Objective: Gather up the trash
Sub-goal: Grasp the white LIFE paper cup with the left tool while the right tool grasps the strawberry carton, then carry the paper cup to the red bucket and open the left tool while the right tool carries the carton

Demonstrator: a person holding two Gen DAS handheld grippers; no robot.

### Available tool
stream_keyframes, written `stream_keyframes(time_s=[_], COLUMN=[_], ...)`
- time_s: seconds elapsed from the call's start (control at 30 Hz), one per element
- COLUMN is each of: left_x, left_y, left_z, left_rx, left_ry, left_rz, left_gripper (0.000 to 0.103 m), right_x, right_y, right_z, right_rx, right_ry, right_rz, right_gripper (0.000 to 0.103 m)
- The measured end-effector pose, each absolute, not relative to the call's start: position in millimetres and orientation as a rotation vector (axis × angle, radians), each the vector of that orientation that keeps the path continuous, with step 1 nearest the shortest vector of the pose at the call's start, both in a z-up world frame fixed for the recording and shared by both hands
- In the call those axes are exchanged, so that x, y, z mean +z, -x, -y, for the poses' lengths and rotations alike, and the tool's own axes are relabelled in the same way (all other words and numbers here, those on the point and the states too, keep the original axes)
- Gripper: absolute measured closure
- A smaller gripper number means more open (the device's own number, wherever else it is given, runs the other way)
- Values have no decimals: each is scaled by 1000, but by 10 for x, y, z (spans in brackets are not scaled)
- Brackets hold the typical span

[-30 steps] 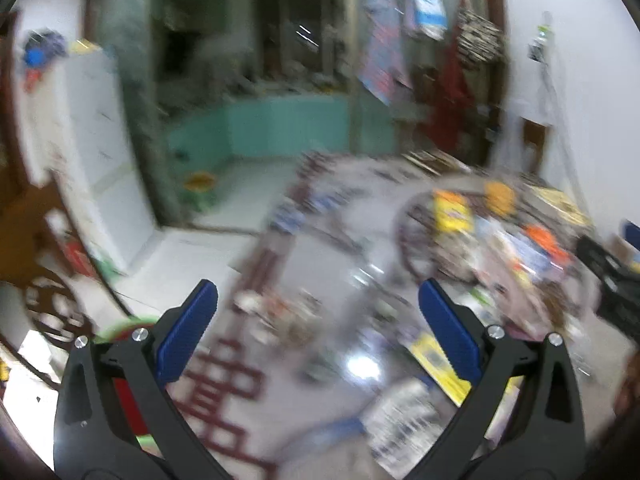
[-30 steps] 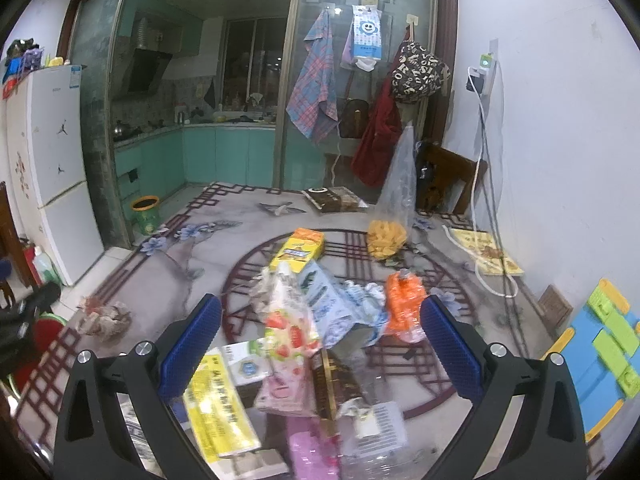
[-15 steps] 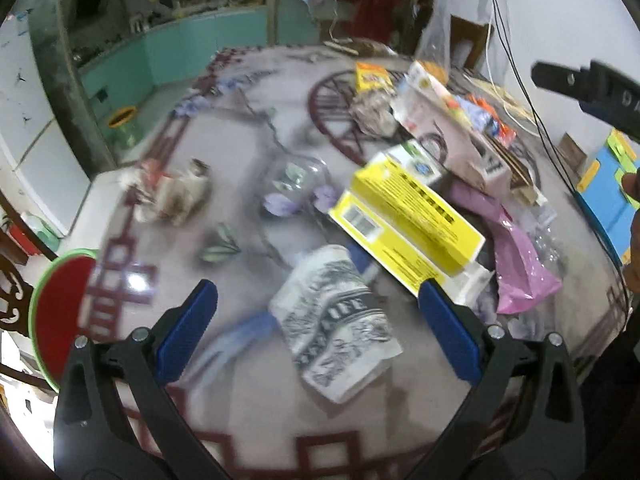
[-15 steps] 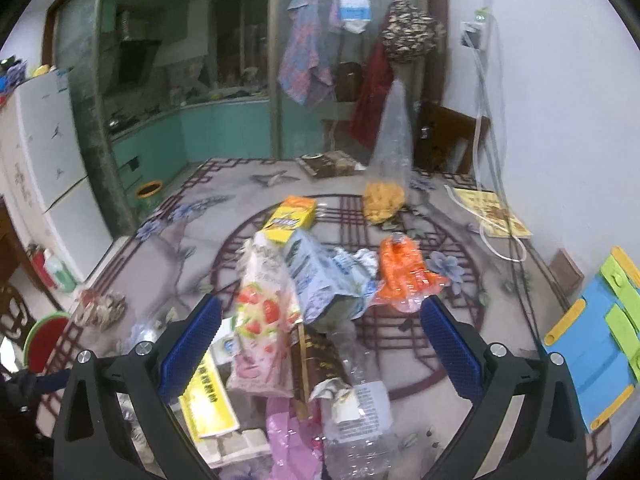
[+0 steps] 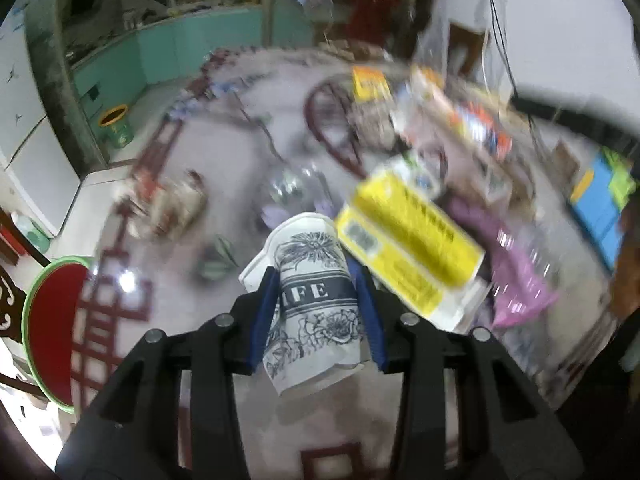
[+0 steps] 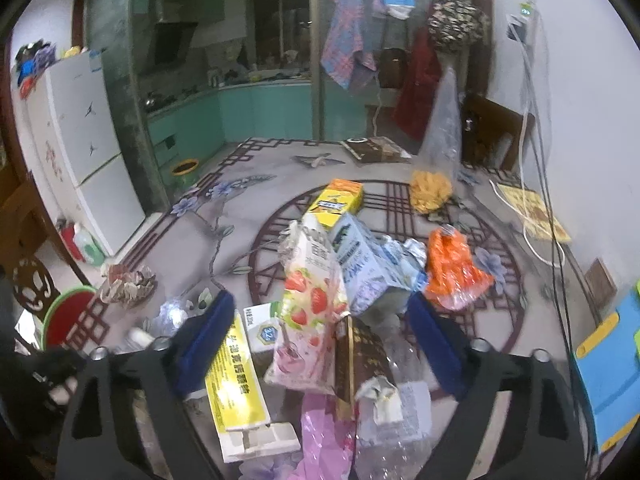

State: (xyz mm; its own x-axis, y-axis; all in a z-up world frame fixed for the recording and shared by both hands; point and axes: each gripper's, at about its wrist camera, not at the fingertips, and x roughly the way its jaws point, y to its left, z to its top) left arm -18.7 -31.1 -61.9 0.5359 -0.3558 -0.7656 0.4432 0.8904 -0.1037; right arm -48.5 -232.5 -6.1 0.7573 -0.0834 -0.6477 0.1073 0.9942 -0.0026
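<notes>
Left gripper (image 5: 316, 292), angled down at the worktop (image 5: 192, 184): its blue fingers (image 5: 265, 312) are closing on a white paper packet (image 5: 312, 304) printed with dark flowers, which sits between them with both pads against its sides, apparently already pinched, though the blur leaves this a little uncertain. The packet lies at the near edge of the trash pile, just left of a yellow box (image 5: 408, 240), with a pink bag (image 5: 516, 280) beyond that. Right gripper (image 6: 320, 332): fingers (image 6: 204, 332) wide apart but narrowing, poised over the pile with a strawberry carton (image 6: 312, 304) standing between them, untouched. Behind the carton leans a blue-and-white carton (image 6: 364, 260), an orange wrapper (image 6: 452, 272) to its right, a clear bottle (image 6: 404, 412) in the foreground. A crumpled wrapper (image 6: 126, 282) lies apart at the left, near a red stool (image 6: 66, 318) beside the worktop.
</notes>
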Motion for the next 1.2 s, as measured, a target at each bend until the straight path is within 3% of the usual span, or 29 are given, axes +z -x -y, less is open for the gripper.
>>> stream_keyframes(time_s=[0.07,0.37,0.4,0.43,0.5,0.57,0.93,1.2], left_x=[-472,-332,-341,-337,-335,-347,-257,10], left_y=[170,110,97,96,112,96,49,-87], left_z=[218,139,137,133,115,100,-58,-632], left_rx=[-472,-466,-468,-470,-469,-467,-444,-424], left_ry=[-73,-63,-65,-64,-59,-52,-28,61], left_rz=[-847,-810,-809,-810,-812,-818,-791,-768], left_gripper=[64,64,64,64,64,64,64,64], right_x=[-147,-626,-630,-627,-606,-551,-90,307], right_y=[384,15,3,0,15,40,270,561], right_z=[2273,2205,2205,2215,2259,2294,2414,2149], right_rx=[-98,-119,-137,-153,-155,-185,-136,-52], right_ry=[0,86,101,106,88,101,-31,-55], right_rz=[-733,-884,-873,-866,-849,-822,-693,-598], right_gripper=[30,33,37,48,55,85,86,86])
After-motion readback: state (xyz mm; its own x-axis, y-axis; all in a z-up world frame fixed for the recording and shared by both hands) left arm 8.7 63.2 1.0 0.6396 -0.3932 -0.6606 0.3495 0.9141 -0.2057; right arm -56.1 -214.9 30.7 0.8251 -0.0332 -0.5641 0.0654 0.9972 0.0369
